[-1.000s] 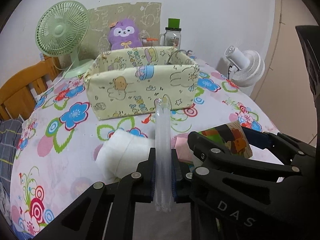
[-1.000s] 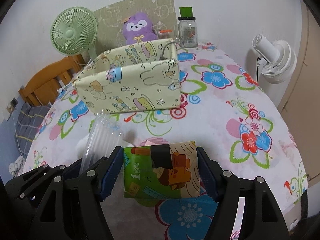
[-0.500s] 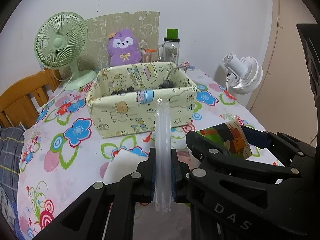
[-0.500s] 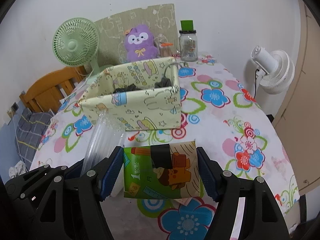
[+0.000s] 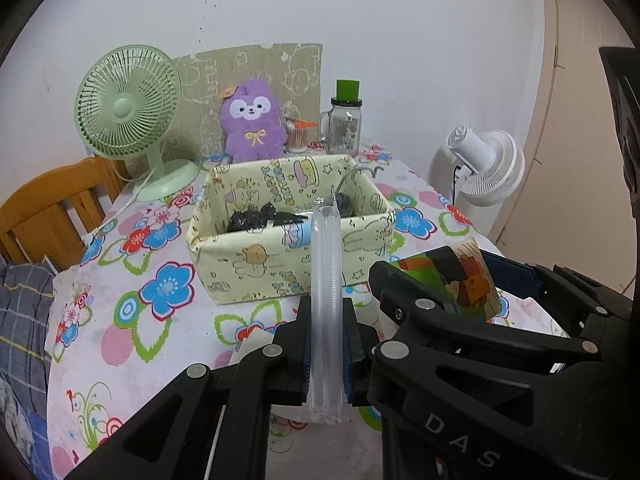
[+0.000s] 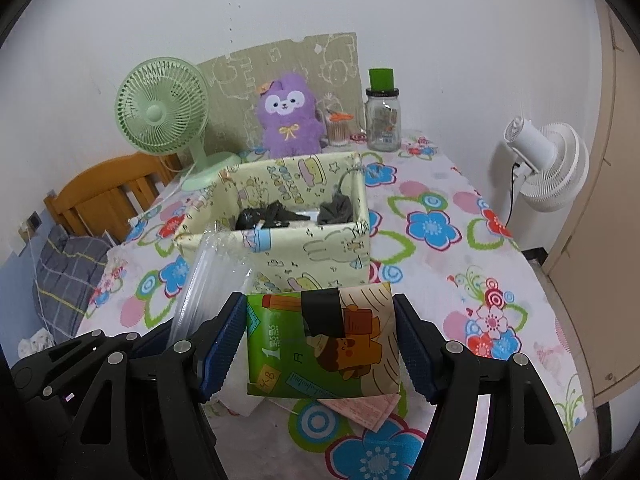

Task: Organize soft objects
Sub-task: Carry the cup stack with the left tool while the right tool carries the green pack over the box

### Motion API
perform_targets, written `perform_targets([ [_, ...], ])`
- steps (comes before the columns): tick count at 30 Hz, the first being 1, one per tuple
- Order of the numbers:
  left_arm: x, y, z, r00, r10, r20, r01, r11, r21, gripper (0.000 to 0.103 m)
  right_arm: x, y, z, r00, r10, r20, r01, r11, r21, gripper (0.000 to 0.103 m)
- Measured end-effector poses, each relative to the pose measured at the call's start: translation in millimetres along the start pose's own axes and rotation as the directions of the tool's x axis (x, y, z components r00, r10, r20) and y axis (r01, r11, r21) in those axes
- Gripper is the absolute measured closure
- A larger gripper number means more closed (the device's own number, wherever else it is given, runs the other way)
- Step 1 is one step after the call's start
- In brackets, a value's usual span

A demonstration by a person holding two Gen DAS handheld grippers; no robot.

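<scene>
A: Left of the fabric box [image 5: 280, 264], what do the left gripper [image 5: 326, 354] fingers hold?

B: They are pinched narrow on a clear plastic sleeve [image 5: 327, 280], upright before the box.

A: And the right gripper [image 6: 320, 344]?

B: Its fingers clamp a green tissue pack [image 6: 322, 342], about half-wide. Only the right view shows the pink cloth [image 6: 364, 410] under it on the tabletop [image 6: 440, 264].

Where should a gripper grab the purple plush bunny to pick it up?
Probably around the round tummy of the purple plush bunny, coming from the front, above the yellow fabric box. It sits upright against the cardboard sheet, with the green fan on one side and a small cup on the other, so the front looks the freest way in. Its body is soft, so the fingers can squeeze in.
</scene>
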State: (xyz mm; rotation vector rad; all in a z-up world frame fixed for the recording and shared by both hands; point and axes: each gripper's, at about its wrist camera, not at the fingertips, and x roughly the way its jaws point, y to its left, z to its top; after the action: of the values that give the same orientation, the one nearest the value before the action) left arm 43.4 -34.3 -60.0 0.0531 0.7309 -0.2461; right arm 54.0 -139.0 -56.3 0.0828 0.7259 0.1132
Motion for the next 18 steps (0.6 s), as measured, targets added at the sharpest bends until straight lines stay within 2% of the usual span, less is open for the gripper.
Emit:
perform_targets([
  [18,-12.3,1.6,23.9,0.998,0.025,0.052,-0.025,1.0,0.005,0.093,-11.4,4.0,23.6,0.998,0.023,0.056,-0.023,1.0,-0.009,0.028],
])
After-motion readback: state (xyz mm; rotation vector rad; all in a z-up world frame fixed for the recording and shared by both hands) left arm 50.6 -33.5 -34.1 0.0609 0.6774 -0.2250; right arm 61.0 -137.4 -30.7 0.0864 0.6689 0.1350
